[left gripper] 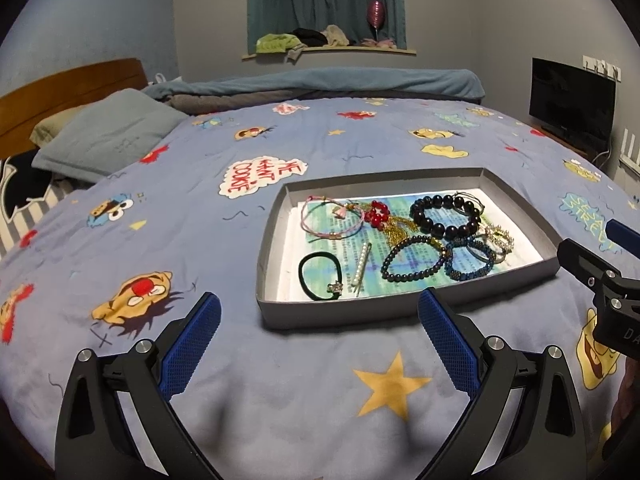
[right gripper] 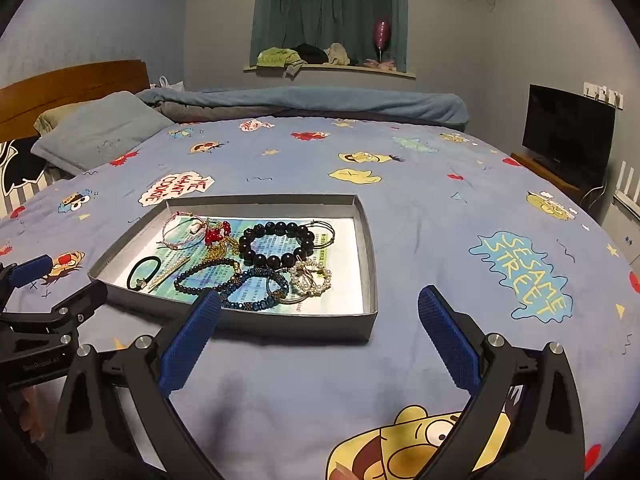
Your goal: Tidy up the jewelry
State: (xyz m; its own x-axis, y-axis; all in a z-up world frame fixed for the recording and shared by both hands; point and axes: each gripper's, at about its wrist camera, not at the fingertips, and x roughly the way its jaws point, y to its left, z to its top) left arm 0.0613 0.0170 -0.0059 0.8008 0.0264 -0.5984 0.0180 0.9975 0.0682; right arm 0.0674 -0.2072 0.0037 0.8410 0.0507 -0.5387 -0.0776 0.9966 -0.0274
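A shallow grey box lid (left gripper: 272, 240) (right gripper: 370, 248) lies on the bed and holds jewelry on a printed paper. Inside are a large black bead bracelet (left gripper: 446, 210) (right gripper: 276, 242), a dark pearl bracelet (left gripper: 412, 258) (right gripper: 206, 272), a blue beaded bracelet (left gripper: 472, 262) (right gripper: 256, 294), a white pearl bracelet (left gripper: 500, 238) (right gripper: 312, 278), a red bead flower on gold chain (left gripper: 376, 214) (right gripper: 216, 234), a pink cord bracelet (left gripper: 332, 218) (right gripper: 184, 232), a black hair tie (left gripper: 320, 276) (right gripper: 144, 272) and a pearl hair pin (left gripper: 363, 266) (right gripper: 170, 270). My left gripper (left gripper: 320, 312) is open and empty just before the box. My right gripper (right gripper: 320, 312) is open and empty at the box's near right corner.
The bed has a blue cartoon-print sheet (left gripper: 200, 240) (right gripper: 440, 220). Pillows (left gripper: 104, 136) and a wooden headboard (left gripper: 68, 88) are at the left, a rolled blanket (left gripper: 320, 84) at the far side. A dark monitor (left gripper: 572, 100) stands at the right.
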